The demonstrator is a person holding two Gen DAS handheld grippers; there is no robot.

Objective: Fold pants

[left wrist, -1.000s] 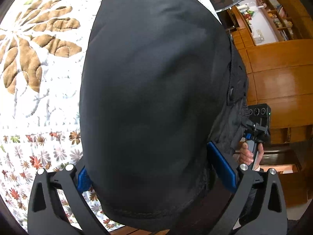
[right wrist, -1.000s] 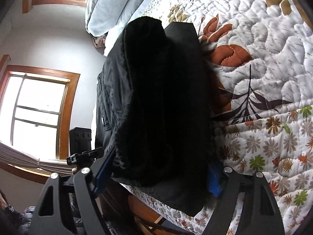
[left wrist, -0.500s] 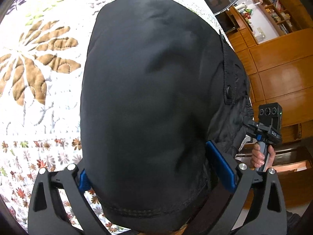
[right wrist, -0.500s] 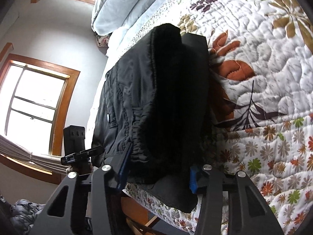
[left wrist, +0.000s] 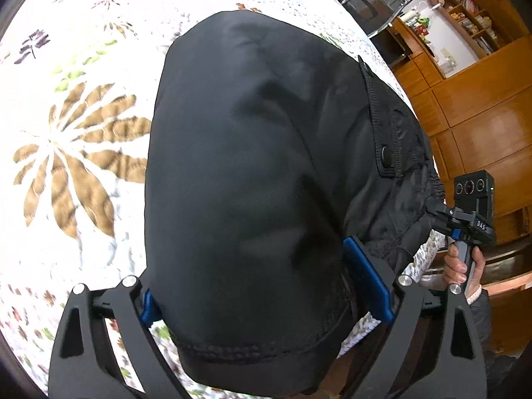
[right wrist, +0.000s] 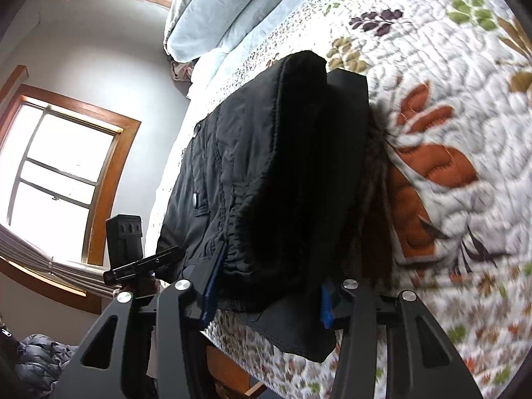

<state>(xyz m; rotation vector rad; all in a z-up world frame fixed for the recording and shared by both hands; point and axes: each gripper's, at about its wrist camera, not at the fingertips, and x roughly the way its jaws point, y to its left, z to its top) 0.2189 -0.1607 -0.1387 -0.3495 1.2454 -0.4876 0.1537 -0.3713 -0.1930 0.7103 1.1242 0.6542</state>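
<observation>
Black padded pants [left wrist: 252, 173] lie folded on a floral quilt at the bed's near edge; they also show in the right wrist view [right wrist: 276, 183]. My left gripper [left wrist: 266, 286] straddles the hem end, its blue pads [left wrist: 365, 276] wide apart around the fabric. My right gripper [right wrist: 266, 296] is closed on the elastic waistband end, blue pads [right wrist: 211, 292] pressing the thick fold. The right gripper also shows in the left wrist view [left wrist: 472, 212], and the left one in the right wrist view [right wrist: 133, 252].
The quilt [left wrist: 66, 133] covers the bed, with light blue pillows [right wrist: 226, 10] at the far end. Wooden cabinets [left wrist: 482, 116] and shelves stand beyond the bed on one side, a window [right wrist: 60, 173] on the other. A grey jacket [right wrist: 36, 359] lies on the floor.
My right gripper's jaws have narrowed onto the waistband end. Both grippers have drawn the pants a little toward the bed's near edge.
</observation>
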